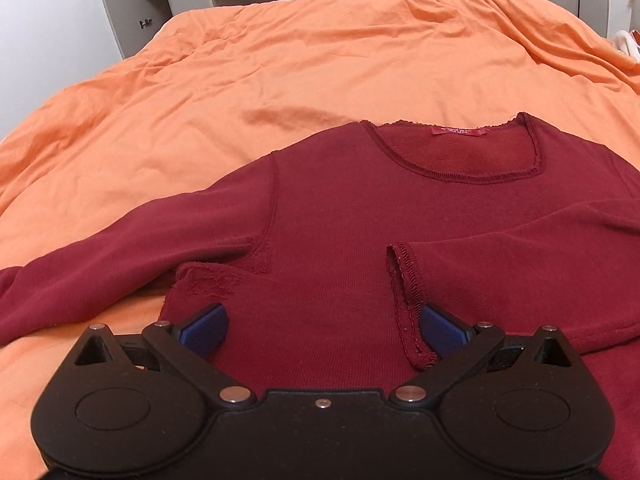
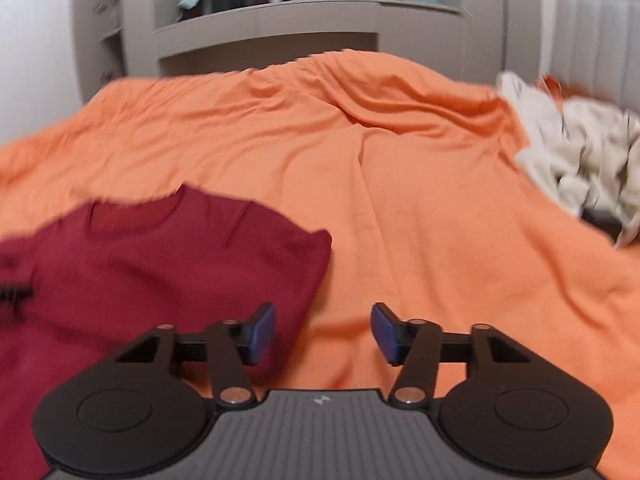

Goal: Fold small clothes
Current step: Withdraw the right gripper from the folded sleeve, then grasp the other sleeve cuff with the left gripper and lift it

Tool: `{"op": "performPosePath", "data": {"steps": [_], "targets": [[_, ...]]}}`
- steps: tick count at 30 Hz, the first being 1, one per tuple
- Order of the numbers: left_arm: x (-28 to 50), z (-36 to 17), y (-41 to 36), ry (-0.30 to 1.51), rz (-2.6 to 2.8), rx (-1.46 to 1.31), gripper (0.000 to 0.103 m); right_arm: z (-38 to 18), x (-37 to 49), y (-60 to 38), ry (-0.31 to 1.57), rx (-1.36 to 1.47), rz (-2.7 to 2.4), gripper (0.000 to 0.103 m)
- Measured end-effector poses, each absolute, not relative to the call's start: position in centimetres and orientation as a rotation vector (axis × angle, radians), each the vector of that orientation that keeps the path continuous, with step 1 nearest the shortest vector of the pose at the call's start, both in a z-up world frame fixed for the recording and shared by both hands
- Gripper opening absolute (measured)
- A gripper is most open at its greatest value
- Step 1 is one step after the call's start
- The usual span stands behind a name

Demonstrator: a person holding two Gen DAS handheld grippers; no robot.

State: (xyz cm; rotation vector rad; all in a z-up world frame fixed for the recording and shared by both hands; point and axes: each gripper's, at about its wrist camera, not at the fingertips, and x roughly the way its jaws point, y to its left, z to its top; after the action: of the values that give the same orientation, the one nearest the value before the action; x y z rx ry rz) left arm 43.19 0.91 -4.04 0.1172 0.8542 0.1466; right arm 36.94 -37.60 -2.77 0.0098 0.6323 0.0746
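A dark red long-sleeved top (image 1: 332, 216) lies flat on the orange bed cover (image 1: 320, 60), neck away from me. Its right sleeve is folded across the chest, cuff (image 1: 404, 280) near the middle. Its left sleeve (image 1: 100, 256) stretches out to the left. My left gripper (image 1: 323, 326) is open, low over the top's lower part, empty. In the right wrist view the top (image 2: 152, 264) lies at the left. My right gripper (image 2: 323, 330) is open and empty, beside the top's right edge, over the orange cover (image 2: 440, 200).
A pile of crumpled white clothes (image 2: 580, 160) lies at the bed's far right. A grey wardrobe with shelves (image 2: 312, 20) stands behind the bed. A grey headboard (image 2: 600, 40) is at the right.
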Motion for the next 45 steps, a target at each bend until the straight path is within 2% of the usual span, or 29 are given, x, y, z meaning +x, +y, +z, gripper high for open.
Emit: {"op": "performPosePath", "data": {"steps": [5,8,10,12,14,16,19,26,29,30,31,33,36,37,39,45], "targets": [[43.2,-4.1,0.9,0.852,0.147,0.119,0.103,-3.8,34.6,-35.5,0.668,-0.109,0.132,0.060],[43.1,-4.1,0.9,0.849,0.147,0.119,0.103,-5.1,35.1,-34.5,0.680,-0.126,0.135,0.055],[43.1,-4.2,0.9,0.847,0.147,0.117,0.103,-5.6,35.5,-34.2,0.660,-0.135,0.128,0.047],[43.1,-4.2,0.9,0.848,0.147,0.117,0.103,-5.6,35.8,-34.0,0.615,-0.125,0.108,0.045],[43.1,-4.2,0.9,0.847,0.146,0.117,0.103,-5.4,35.7,-34.1,0.585,-0.114,0.114,0.034],[43.1,-4.2,0.9,0.847,0.146,0.116,0.103,-5.4,35.6,-34.0,0.582,-0.131,0.111,0.013],[43.1,-4.2,0.9,0.847,0.146,0.115,0.103,-5.3,35.2,-33.8,0.592,-0.150,0.100,0.008],[43.1,-4.3,0.9,0.848,0.145,0.120,0.103,-5.6,35.1,-33.9,0.631,-0.154,0.110,0.009],[43.0,-4.2,0.9,0.846,0.144,0.116,0.103,-5.0,34.7,-34.4,0.624,-0.125,0.131,0.013],[42.9,-4.1,1.0,0.843,0.142,0.109,0.103,-4.8,34.6,-34.6,0.623,-0.116,0.144,0.022],[42.7,-3.8,1.2,0.835,0.138,0.096,0.103,-4.5,34.4,-34.8,0.621,-0.111,0.152,0.042],[42.2,-3.1,1.7,0.818,0.124,0.059,0.103,-3.9,33.9,-35.1,0.607,-0.109,0.182,0.064],[40.9,-1.5,3.1,0.787,0.108,-0.009,0.103,-3.0,33.2,-35.2,0.565,-0.109,0.203,0.075],[40.4,-0.9,3.8,0.771,0.110,-0.032,0.103,-2.8,33.1,-35.3,0.548,-0.098,0.214,0.084],[39.0,0.4,5.6,0.730,0.131,-0.075,0.103,-2.6,33.0,-35.3,0.524,-0.065,0.229,0.093],[35.8,3.1,13.2,0.611,0.323,-0.158,0.103,-2.6,32.9,-35.0,0.488,-0.015,0.248,0.100]]}}
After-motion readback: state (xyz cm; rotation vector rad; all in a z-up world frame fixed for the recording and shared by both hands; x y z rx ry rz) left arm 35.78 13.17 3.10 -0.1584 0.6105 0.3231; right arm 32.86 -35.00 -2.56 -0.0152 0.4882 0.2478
